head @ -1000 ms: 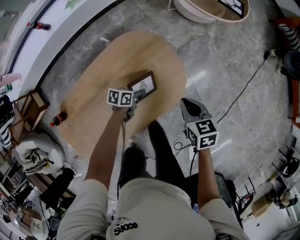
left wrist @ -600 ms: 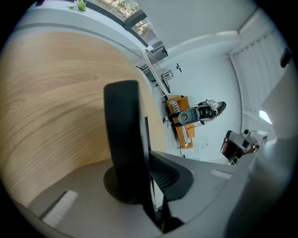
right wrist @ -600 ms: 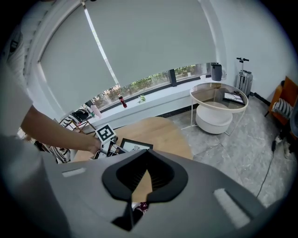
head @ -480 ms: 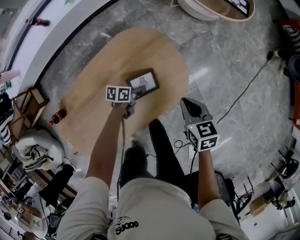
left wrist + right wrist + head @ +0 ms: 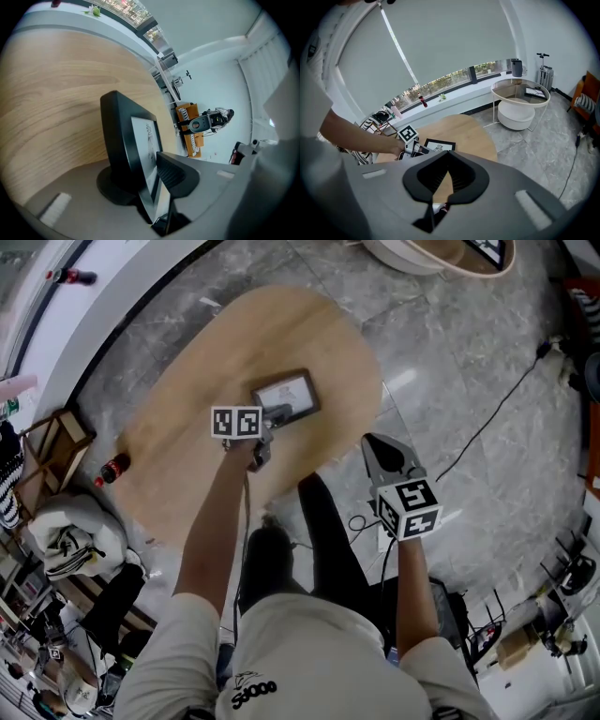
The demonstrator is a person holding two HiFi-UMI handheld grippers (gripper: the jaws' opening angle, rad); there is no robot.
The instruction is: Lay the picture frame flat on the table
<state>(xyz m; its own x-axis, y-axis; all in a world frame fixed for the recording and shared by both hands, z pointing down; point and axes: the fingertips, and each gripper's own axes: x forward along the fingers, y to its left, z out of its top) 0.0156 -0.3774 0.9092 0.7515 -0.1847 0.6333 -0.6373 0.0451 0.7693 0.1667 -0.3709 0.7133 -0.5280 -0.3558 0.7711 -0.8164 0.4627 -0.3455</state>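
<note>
**Frame could drag as I let go**

My left claw [image 5: 278, 414] is opening, with the near edge of the picture frame [image 5: 289, 392] between its jaws. The frame lies flat mid-table [image 5: 202, 352]. If I withdraw while a pad catches, I could drag or tip it. My right claw [image 5: 373, 446] hangs closed and empty, off to the right.

Picture frame [image 5: 289, 393] on the table [image 5: 187, 362], right of centre; my left gripper [image 5: 279, 413] at its near edge, jaws opening with that edge between them; my right gripper [image 5: 370, 442] off the table's right side, above the floor [image 5: 469, 381]; bottle [image 5: 111, 468] by the table's left edge.
</note>
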